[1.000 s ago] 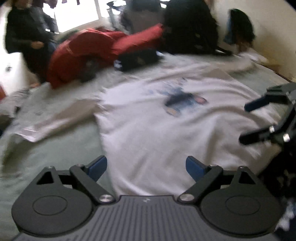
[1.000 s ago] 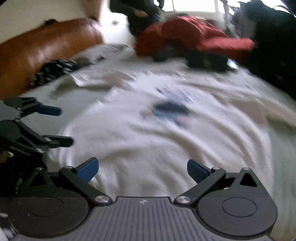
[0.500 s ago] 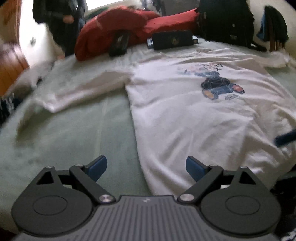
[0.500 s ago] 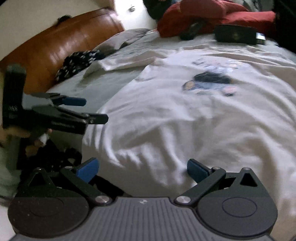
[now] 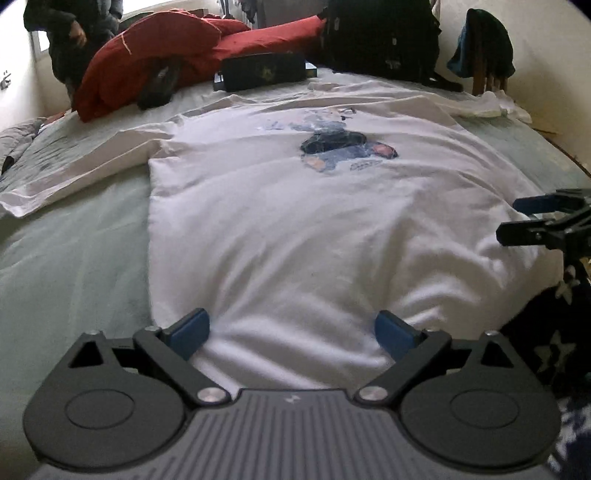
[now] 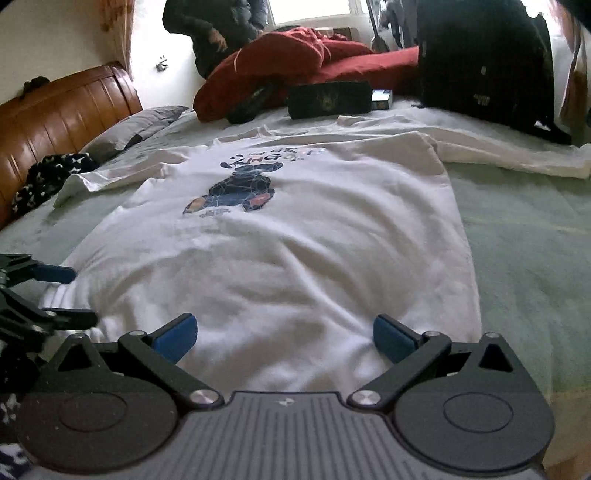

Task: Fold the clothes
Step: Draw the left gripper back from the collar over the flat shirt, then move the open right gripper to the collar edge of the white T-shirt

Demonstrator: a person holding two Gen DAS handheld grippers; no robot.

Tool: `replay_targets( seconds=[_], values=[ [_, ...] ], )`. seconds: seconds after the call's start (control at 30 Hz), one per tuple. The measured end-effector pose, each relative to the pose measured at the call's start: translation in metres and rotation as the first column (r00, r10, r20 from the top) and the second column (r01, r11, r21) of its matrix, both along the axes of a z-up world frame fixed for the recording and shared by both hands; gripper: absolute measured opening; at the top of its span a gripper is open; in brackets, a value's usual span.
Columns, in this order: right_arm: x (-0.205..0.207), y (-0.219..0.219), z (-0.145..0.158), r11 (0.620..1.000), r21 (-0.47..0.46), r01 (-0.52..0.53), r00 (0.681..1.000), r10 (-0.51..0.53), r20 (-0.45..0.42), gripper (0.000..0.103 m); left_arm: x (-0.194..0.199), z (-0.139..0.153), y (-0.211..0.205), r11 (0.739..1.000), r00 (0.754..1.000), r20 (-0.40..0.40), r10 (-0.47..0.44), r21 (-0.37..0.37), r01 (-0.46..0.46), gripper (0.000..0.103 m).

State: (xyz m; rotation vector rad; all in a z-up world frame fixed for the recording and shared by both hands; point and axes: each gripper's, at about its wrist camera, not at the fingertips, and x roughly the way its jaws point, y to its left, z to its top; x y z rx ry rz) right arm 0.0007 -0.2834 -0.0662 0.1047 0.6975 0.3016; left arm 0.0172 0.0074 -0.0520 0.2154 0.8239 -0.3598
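Note:
A white long-sleeved shirt with a dark bear print lies flat, front up, on the pale green bed, sleeves spread to both sides. My left gripper is open over the shirt's hem near its left corner, nothing between its blue pads. My right gripper is open over the hem further right. Each gripper shows in the other's view: the right gripper at the right edge, the left gripper at the left edge, both open.
A red duvet, a dark case and a black bag lie at the far side of the bed. A person in dark clothes stands behind. A wooden headboard and star-patterned dark cloth are at the left.
Both grippers have swung and settled low at the shirt's hem, side by side. The blur is gone and the views are steady. Both stay open.

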Motion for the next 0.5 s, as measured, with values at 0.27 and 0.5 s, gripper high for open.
replay_targets(
  seconds=[0.27,0.5],
  values=[
    [0.006,0.004,0.01,0.999,-0.045,-0.015,1.0,0.014,-0.026,0.103,0.026,0.042,-0.022,0.998,0.995,0.083,-0.051,0.046,0.047,0.096],
    [0.033,-0.029,0.038,1.0,-0.007,0.001,1.0,-0.001,-0.004,0.103,0.075,0.057,-0.064,0.994,0.984,0.139,-0.109,0.031,0.106,0.096]
  ],
)
